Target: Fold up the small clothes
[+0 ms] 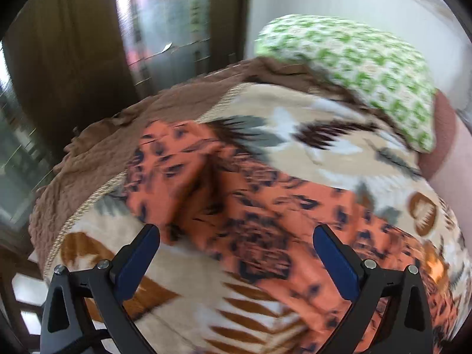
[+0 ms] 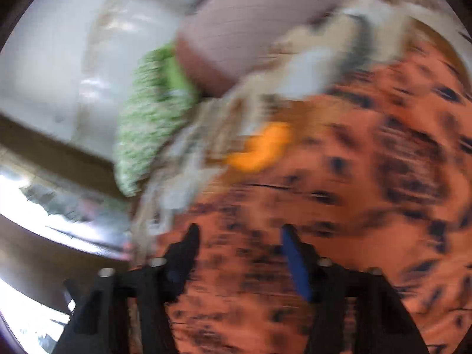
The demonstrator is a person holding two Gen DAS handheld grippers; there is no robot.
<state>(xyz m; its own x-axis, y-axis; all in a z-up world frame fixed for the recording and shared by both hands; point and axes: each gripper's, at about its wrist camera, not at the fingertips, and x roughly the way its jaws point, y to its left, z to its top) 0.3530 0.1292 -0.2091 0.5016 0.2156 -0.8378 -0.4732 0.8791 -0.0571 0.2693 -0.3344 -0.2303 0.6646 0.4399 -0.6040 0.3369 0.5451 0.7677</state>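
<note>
An orange garment with dark leopard-like marks (image 1: 250, 206) lies spread on a patterned beige blanket (image 1: 324, 135) on a bed. My left gripper (image 1: 236, 236) is open and empty, just above the garment's near part. In the right wrist view, which is heavily blurred, the same orange garment (image 2: 354, 177) fills the right side. My right gripper (image 2: 239, 233) is open and empty, close above the cloth. An orange patch (image 2: 262, 147) shows at the garment's far edge.
A green-and-white pillow (image 1: 354, 67) lies at the head of the bed and also shows in the right wrist view (image 2: 147, 124). A brown bedspread (image 1: 103, 153) hangs at the left edge. A pinkish bolster (image 2: 250, 23), a window and a dark curtain (image 1: 65, 59) stand behind.
</note>
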